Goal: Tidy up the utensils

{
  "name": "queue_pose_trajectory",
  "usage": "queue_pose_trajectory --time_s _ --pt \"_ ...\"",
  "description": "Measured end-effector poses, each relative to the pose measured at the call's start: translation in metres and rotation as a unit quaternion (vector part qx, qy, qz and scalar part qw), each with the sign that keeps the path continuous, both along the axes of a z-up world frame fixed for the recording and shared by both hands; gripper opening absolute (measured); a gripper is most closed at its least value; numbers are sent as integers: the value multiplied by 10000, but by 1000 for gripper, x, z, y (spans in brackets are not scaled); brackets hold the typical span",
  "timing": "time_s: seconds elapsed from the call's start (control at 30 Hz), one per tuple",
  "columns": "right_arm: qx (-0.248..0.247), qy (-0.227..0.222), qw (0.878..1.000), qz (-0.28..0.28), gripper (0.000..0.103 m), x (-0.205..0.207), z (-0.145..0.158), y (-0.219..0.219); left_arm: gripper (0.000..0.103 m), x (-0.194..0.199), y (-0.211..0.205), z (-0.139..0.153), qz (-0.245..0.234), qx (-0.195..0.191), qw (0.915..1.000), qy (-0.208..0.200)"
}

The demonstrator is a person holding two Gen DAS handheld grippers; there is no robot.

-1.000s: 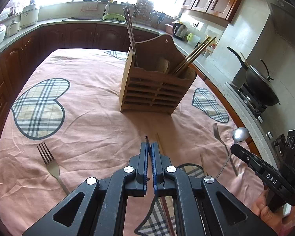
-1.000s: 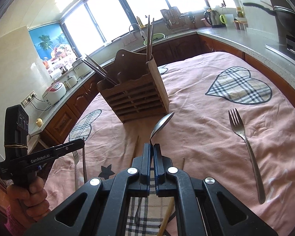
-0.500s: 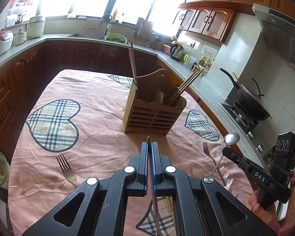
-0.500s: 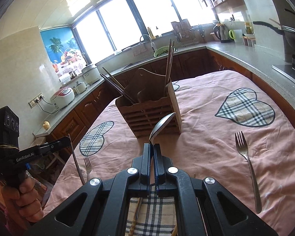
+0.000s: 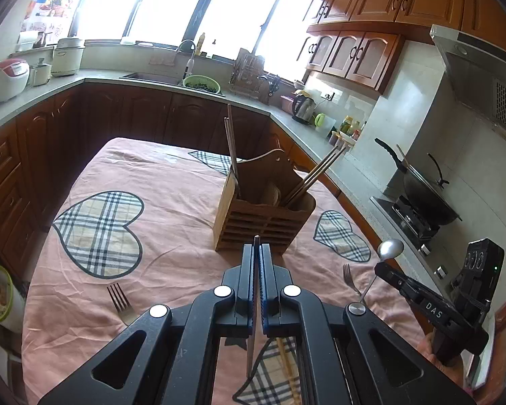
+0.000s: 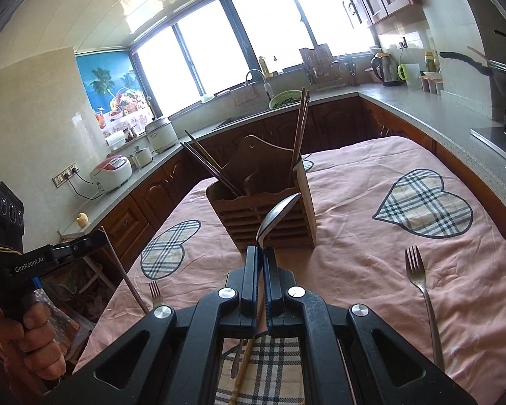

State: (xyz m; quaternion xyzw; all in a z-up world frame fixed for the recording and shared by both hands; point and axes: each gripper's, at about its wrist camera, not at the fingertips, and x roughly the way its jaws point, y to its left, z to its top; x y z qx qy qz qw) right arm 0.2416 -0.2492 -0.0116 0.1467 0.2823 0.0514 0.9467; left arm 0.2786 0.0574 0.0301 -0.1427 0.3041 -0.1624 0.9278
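A wooden utensil holder (image 5: 264, 214) stands mid-table with chopsticks in both end compartments; it also shows in the right wrist view (image 6: 263, 212). My left gripper (image 5: 257, 253) is shut on a single dark chopstick (image 5: 253, 307), held well above the pink cloth and in front of the holder. My right gripper (image 6: 262, 254) is shut on a metal spoon (image 6: 276, 217), bowl pointing up toward the holder. The right gripper with the spoon (image 5: 389, 249) shows at the right of the left wrist view. The left gripper with the chopstick (image 6: 124, 270) shows at the left of the right wrist view.
One fork (image 5: 118, 298) lies on the cloth at the left, another fork (image 5: 349, 276) at the right, also in the right wrist view (image 6: 421, 283). A loose wooden chopstick (image 6: 249, 354) lies on the cloth under the grippers. Counters, a stove and a wok (image 5: 421, 199) surround the table (image 5: 172, 202).
Both grippers have risen away from the table with their utensils, and the holder now looks farther and lower. The grips are unchanged.
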Motion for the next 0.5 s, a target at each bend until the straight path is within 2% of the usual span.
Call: queue_pose_trajectory --time_s 0.33,0.5 --pt "-107 -137 9998 19 3 14 4 2 0 12 5 16 54 -107 9995 -281" --pt "-113 -184 9997 61 3 21 7 4 0 17 7 10 62 -66 9996 -275"
